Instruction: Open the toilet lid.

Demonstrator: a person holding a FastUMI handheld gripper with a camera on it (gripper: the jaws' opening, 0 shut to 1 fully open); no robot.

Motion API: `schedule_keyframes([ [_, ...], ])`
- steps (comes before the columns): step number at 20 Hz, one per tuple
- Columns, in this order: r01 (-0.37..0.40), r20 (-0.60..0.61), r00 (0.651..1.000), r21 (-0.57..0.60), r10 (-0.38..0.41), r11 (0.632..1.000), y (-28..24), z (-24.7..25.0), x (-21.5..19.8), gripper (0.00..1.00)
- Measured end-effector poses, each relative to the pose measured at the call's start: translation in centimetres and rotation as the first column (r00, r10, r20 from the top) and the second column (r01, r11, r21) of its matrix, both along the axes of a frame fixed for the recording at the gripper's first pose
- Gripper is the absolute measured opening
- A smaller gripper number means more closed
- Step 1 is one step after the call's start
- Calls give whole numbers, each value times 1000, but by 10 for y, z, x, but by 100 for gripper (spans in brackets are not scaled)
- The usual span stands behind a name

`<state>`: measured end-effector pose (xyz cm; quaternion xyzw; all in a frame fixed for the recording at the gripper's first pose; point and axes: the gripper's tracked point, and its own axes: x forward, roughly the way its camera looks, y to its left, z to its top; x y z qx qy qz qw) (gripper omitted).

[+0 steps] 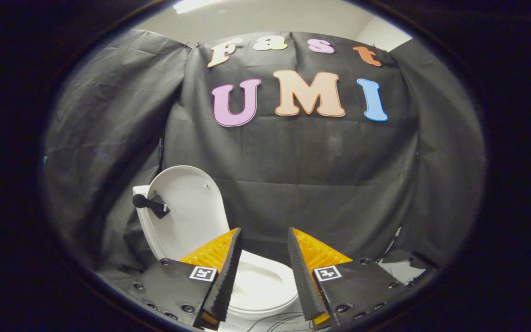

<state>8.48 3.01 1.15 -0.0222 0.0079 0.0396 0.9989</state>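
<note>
A white toilet stands below and ahead of the fingers. Its lid [187, 207] is raised upright, leaning back against the tank, with a black handle piece [150, 204] fixed on its left edge. The seat and bowl [261, 286] lie open beneath, seen between and under the fingers. My gripper [264, 235] is open, its orange and black fingers apart with nothing between them. It hovers above the bowl, to the right of the lid and clear of it.
Black cloth walls close in the booth behind and on both sides of the toilet. Thin cables [274, 323] lie on the pale floor in front of the bowl. A strip of pale floor [399, 267] shows at the right.
</note>
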Motion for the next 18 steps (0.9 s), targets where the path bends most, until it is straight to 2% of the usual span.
schedule_keyframes([
  [3,20,-16,1000,42,-19,999,-7,-13,-8,62],
  [6,18,-14,1000,44,-18,999,-7,-17,-14,62],
  [11,60,-29,998,37,-59,998,-23,-18,-12,62],
  [15,108,-95,990,67,-102,992,-40,-34,-17,62],
  [18,93,-110,990,74,-85,993,-34,-38,-29,62],
])
